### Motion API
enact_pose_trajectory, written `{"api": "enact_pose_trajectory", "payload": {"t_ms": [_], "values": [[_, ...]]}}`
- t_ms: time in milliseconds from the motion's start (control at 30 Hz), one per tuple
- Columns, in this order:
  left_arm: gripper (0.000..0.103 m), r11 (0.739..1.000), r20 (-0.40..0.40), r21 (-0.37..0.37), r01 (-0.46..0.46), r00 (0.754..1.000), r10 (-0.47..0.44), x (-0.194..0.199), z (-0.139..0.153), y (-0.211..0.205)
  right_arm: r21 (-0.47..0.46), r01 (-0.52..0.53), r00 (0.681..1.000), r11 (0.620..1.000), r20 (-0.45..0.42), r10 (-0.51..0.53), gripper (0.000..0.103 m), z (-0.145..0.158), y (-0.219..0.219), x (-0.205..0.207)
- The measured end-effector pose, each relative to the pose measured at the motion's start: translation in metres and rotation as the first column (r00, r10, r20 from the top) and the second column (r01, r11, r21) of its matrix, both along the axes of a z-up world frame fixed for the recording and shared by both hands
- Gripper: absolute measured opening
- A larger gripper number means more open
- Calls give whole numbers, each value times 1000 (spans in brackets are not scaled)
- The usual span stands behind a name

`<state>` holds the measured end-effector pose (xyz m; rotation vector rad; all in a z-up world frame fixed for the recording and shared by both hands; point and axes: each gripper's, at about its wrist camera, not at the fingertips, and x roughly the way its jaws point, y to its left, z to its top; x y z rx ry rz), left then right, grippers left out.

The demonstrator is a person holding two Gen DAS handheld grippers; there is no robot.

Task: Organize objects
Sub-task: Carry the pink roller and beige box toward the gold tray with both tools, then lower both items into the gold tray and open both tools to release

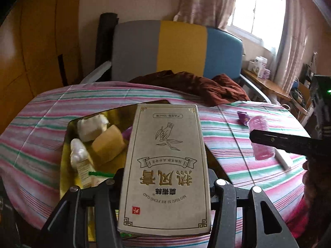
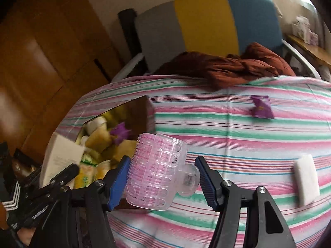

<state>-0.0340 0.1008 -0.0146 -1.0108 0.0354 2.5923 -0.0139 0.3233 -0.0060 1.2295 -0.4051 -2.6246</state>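
My left gripper (image 1: 165,177) is shut on a grey carton with gold lettering (image 1: 165,161), held flat over the near right part of an open gold tin (image 1: 68,128). Inside the tin lie a white cloth wad (image 1: 91,128), a yellow sponge (image 1: 108,144) and a small white bottle (image 1: 79,159). My right gripper (image 2: 161,163) is shut on a clear pink hair roller (image 2: 155,169), its blue pads (image 2: 118,177) pressing both sides, just right of the tin (image 2: 142,107). In the left wrist view the roller (image 1: 260,144) shows behind a black finger of the right gripper (image 1: 279,142).
A striped bedsheet (image 2: 227,128) covers the surface. A purple sachet (image 2: 261,108) and a white pad (image 2: 306,184) lie on it to the right. A rust-brown cloth (image 2: 238,66) is bunched at the far edge before a grey, yellow and blue headboard (image 1: 180,49). A side table (image 1: 266,84) stands far right.
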Motion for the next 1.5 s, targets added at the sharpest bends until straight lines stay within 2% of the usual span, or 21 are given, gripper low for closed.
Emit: {"api": "enact_pose_trajectory", "payload": {"t_ms": [267,500,733,967,1267,1500], "values": [[52,998,37,33,-59,998,58,-7,-9,-31,16,-98,995,995,11,98,64,-3,-41,-9],[52,985,87,78,-154,985,147,-16,-16,-72,20,-152,988,988,18,152,64,-5,-64,-15],[52,975,123,137,-176,979,159,-25,-17,-87,28,-186,982,982,28,185,64,-11,-80,-26],[52,983,132,101,-155,981,141,-32,-24,-71,22,-186,982,982,40,185,64,-14,-82,-31],[52,987,72,-16,-160,984,161,-39,-26,-52,22,-189,981,982,58,188,64,-20,-81,-34],[52,989,68,-47,-143,987,146,-46,-31,-43,43,-178,983,983,57,176,64,-17,-79,-49]]}}
